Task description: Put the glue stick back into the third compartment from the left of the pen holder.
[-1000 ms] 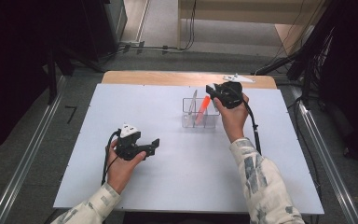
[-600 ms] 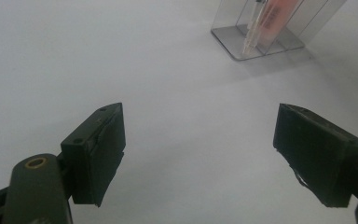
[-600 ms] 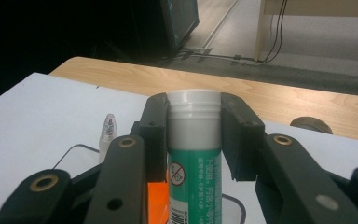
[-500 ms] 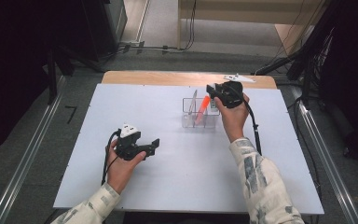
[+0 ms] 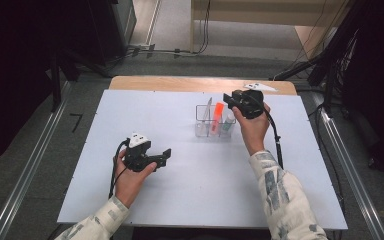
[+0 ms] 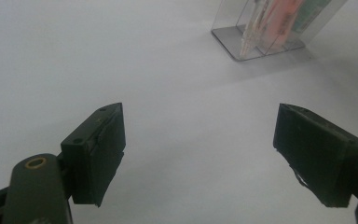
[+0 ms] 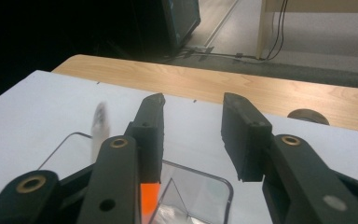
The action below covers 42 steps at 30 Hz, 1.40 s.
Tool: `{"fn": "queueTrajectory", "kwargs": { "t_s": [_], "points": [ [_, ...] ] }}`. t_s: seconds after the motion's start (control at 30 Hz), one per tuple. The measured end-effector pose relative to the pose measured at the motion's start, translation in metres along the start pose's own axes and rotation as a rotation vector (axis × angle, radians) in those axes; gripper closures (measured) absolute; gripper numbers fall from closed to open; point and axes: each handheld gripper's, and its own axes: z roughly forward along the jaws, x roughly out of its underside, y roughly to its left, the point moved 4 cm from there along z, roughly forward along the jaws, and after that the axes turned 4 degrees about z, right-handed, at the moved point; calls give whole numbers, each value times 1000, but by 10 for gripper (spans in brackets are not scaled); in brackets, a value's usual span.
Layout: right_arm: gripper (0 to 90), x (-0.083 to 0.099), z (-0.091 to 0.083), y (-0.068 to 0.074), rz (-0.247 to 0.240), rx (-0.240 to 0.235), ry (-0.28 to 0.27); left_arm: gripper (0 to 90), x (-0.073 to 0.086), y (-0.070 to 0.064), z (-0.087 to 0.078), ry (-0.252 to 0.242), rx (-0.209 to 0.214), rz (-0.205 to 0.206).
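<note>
Above the clear organizer [image 5: 215,127], right hand-held gripper [image 5: 228,98] part-open, empty, over orange marker [image 5: 218,111]; left hand-held gripper [image 5: 167,154] wide open, empty.

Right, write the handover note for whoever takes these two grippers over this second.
Left gripper: open, empty, held low over the white table, pointing toward the clear organizer.
Right gripper: open, holding nothing, just above the organizer's compartments, over the orange marker.
Organizer stands upright at the far middle of the table; the orange marker, a pale pen and a greenish item stand in it.
Done: items sit in the organizer. Left: probably back the right gripper away; I cannot tell if more is to come.
</note>
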Motion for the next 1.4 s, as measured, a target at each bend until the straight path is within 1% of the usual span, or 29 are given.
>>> {"fn": "queueTrajectory", "kwargs": {
  "t_s": [0.2, 0.4, 0.6, 0.73, 0.93, 1.1, 1.4],
  "points": [
    [514, 5, 0, -5, 15, 8, 10, 173, 0, 1, 0, -1, -9, 1],
    [467, 9, -1, -9, 12, 14, 22, 173, 0, 3, -1, -4, -17, -3],
    [418, 14, -6, -16, 19, 23, 17, 173, 0, 6, -1, -6, -23, -6],
    [400, 21, -12, -20, 25, 26, 12, 173, 0, 7, -1, -13, -33, -14],
    [363, 30, -24, -25, 27, 13, 7, 172, 0, 8, -1, -8, -38, -12],
    [325, 39, -33, -27, 12, 14, 23, 172, 0, 10, -2, -10, -46, -13],
    [283, 58, -47, -30, -14, 13, 49, 170, 0, 12, -2, -15, -54, -17]
  ]
}}
